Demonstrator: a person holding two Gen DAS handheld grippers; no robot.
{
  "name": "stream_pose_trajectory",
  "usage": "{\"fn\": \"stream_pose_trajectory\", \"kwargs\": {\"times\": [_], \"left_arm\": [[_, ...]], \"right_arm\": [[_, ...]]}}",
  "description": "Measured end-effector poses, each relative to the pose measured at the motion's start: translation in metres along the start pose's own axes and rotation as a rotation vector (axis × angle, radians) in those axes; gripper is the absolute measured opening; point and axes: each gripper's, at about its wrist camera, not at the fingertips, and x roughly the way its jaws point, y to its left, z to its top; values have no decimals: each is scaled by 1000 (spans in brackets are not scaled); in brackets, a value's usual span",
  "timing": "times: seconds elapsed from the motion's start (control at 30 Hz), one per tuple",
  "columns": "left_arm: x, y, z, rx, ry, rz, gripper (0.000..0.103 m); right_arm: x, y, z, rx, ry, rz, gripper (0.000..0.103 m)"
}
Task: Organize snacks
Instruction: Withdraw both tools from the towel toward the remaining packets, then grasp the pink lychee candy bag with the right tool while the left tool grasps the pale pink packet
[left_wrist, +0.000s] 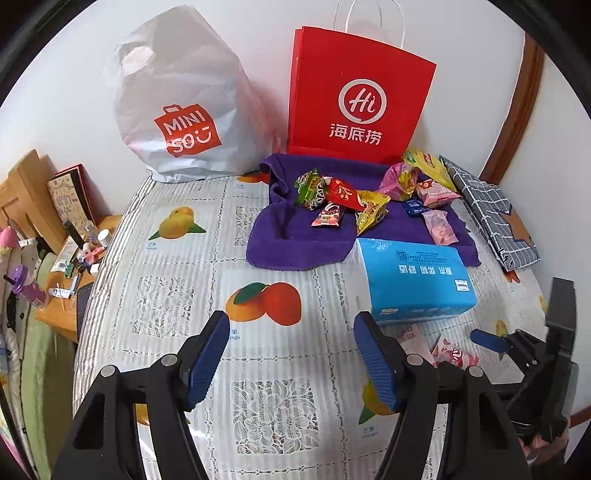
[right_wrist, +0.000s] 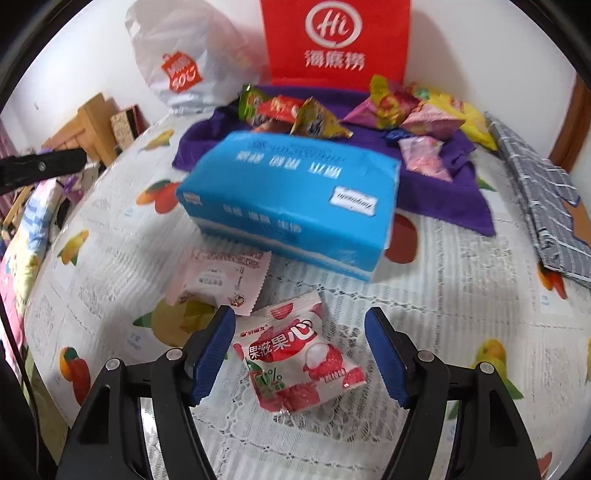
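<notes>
Here the right tongs (right_wrist: 299, 354) stand spread around a lychee candy packet (right_wrist: 301, 363); the left tongs (left_wrist: 291, 358) gape over the bare tabletop (left_wrist: 177, 295).

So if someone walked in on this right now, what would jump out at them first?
Probably the red paper bag standing against the wall at the back, with the white plastic bag to its left. Then the bright snack packets piled on the purple towel, and the blue tissue pack in front of it.
</notes>
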Motion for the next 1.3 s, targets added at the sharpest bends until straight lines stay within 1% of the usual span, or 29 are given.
{"fn": "stream_pose_trajectory", "kwargs": {"times": [0.07,0.2,0.27,0.37,0.43,0.47,0.5,0.57,0.6,0.67,0.73,0.9,1.07,1.3], "left_arm": [[0,0,-1,-3,3,-5,68],[1,-2,-5,8,6,-7,68],[4,-4,-7,12,15,-11,68],[9,-7,-11,18,32,-11,68],[13,-10,-14,26,42,-10,68],[14,-11,-15,27,47,-8,68],[16,-12,-17,28,54,-5,68],[19,-13,-21,27,64,-5,68],[21,-14,-24,30,71,-4,68],[27,-16,-29,37,90,0,68],[33,-21,-33,49,110,1,68],[46,-41,-37,82,138,-19,68],[51,-68,-38,139,139,-58,68],[69,-96,-46,224,178,-62,68]], "right_arm": [[6,0,-1,-19,29,26,72],[14,5,-8,-39,58,21,73],[17,8,-14,-47,62,22,73],[17,13,-19,-77,43,-13,73],[18,13,-20,-71,37,-18,73],[18,12,-19,-62,30,-25,69],[17,11,-19,-53,23,-34,67],[16,8,-19,-37,13,-46,57],[14,7,-19,-29,9,-48,55],[11,1,-20,0,1,-50,51],[5,-6,-23,17,-9,-58,50],[-14,-29,-31,73,-47,-82,50],[-31,-53,-38,123,-85,-118,50],[-43,-81,-44,195,-120,-146,50]]}}
